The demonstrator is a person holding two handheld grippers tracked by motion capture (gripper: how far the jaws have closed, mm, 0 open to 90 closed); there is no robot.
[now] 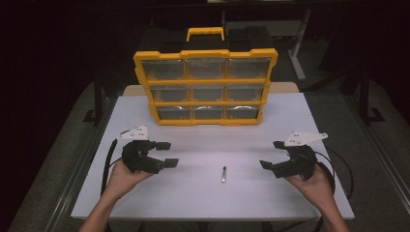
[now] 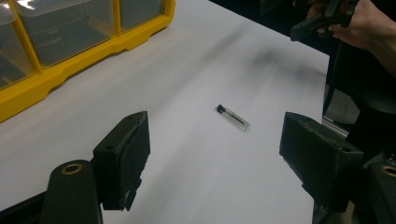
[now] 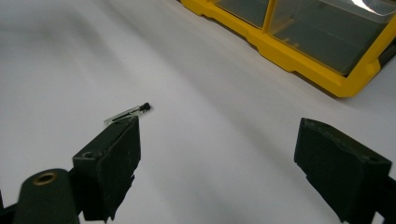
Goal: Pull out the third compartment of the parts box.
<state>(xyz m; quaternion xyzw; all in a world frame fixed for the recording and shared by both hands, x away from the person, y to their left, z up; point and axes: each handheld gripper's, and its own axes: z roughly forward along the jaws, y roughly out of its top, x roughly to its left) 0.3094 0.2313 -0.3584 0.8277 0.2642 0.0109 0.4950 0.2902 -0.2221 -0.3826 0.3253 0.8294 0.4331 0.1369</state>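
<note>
A small clear vial with a black cap (image 1: 224,174) lies flat on the white table (image 1: 203,193), between my two hands. In the left gripper view the vial (image 2: 233,117) rests ahead of the open jaws of my left gripper (image 2: 224,163), nothing between them. My left gripper (image 1: 167,153) hovers left of the vial. My right gripper (image 1: 271,154) is held at the table's right, open and empty. In the right gripper view the vial (image 3: 128,112) lies just beyond the left jaw of my right gripper (image 3: 229,163).
A yellow organiser with clear drawers (image 1: 206,87) stands upright at the back of the table, its black-and-yellow handle on top. Its lower edge (image 2: 70,70) and corner (image 3: 299,51) show in the gripper views. Cables trail off both grippers.
</note>
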